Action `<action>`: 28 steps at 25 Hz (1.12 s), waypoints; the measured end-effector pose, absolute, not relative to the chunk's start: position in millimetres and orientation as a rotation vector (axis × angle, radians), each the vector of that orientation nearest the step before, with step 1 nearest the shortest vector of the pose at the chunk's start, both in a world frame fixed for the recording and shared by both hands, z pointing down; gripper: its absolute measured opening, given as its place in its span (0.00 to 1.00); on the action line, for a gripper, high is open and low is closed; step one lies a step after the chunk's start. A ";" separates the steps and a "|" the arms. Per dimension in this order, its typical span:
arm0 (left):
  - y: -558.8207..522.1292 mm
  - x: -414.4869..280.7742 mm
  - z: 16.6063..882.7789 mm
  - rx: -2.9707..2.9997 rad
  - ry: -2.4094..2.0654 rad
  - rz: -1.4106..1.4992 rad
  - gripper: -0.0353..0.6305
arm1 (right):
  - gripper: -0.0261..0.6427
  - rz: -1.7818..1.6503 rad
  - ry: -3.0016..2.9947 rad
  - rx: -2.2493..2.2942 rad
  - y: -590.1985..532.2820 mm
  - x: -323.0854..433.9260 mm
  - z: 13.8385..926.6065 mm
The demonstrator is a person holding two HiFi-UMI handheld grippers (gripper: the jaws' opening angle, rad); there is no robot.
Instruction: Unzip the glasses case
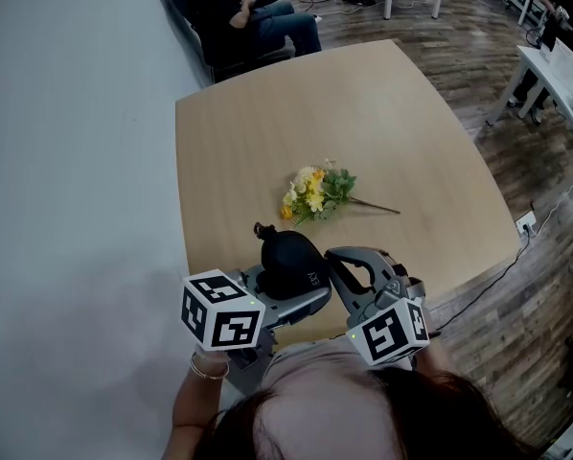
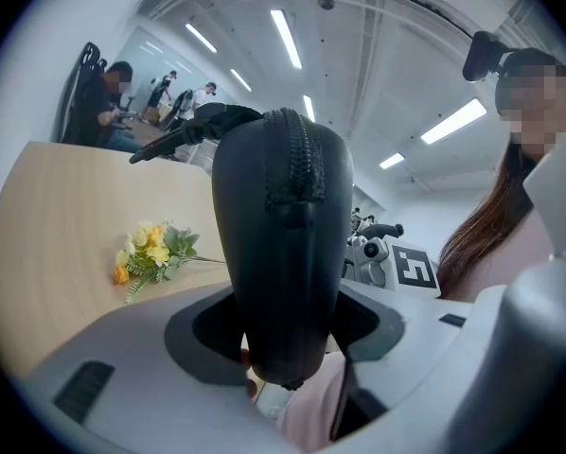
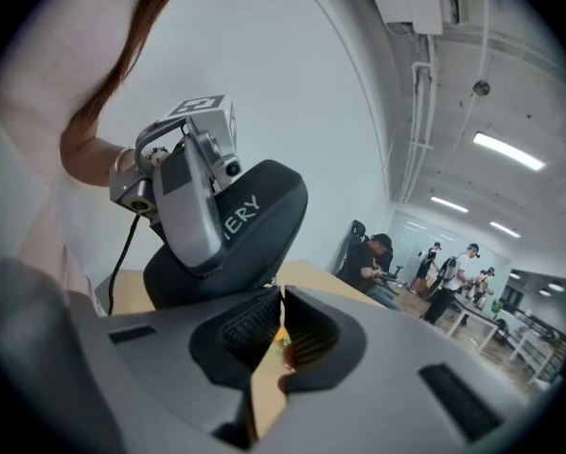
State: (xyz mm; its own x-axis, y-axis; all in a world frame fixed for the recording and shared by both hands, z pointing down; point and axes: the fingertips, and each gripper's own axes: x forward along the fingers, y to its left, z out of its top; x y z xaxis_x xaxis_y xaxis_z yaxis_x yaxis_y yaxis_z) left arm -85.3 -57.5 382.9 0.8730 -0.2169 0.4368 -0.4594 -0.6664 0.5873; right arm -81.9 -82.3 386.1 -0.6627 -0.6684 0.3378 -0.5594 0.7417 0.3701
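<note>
The left gripper point(image 2: 285, 324) holds the black glasses case point(image 1: 288, 257) clear of the wooden table point(image 1: 382, 123), over its near edge. Its jaws stand wide, pressed against the two sides of the case's near end. In the left gripper view the case rises upright between the jaws, with the zipper point(image 2: 292, 159) running up its middle face toward the camera. A dark strap point(image 2: 184, 135) sticks out to the left from the far end of the case.

The right gripper point(image 3: 281, 301) sits just to the right of the case. Its jaws are drawn together, with the tips meeting just below the case's lower edge. Whether anything is pinched between the tips cannot be told. From this side the case shows pale lettering on its shell, partly covered by the left gripper's jaw.

Farther out, near the middle of the table, lies a small bunch of yellow and white flowers point(image 1: 313, 195) with green leaves, its stem pointing right, well apart from the case and both grippers.
</note>
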 end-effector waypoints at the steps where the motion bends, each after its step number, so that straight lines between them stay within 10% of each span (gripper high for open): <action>1: -58.0 -85.2 383.2 2.310 -0.487 0.429 0.42 | 0.06 -0.325 -2.485 0.936 -82.8 -81.8 386.4; 28: -75.2 -79.1 370.2 2.364 -0.547 0.182 0.42 | 0.06 -0.467 -2.386 0.958 -86.6 -67.4 381.1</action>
State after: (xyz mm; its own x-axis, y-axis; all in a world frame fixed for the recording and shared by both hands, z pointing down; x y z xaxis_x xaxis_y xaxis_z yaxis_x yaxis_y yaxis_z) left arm -79.1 -75.2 370.2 0.9013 -0.3355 0.2739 -0.4327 -0.6707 0.6025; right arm -67.4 -86.6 381.1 -0.6130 -0.7139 0.3385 -0.5337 0.6900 0.4889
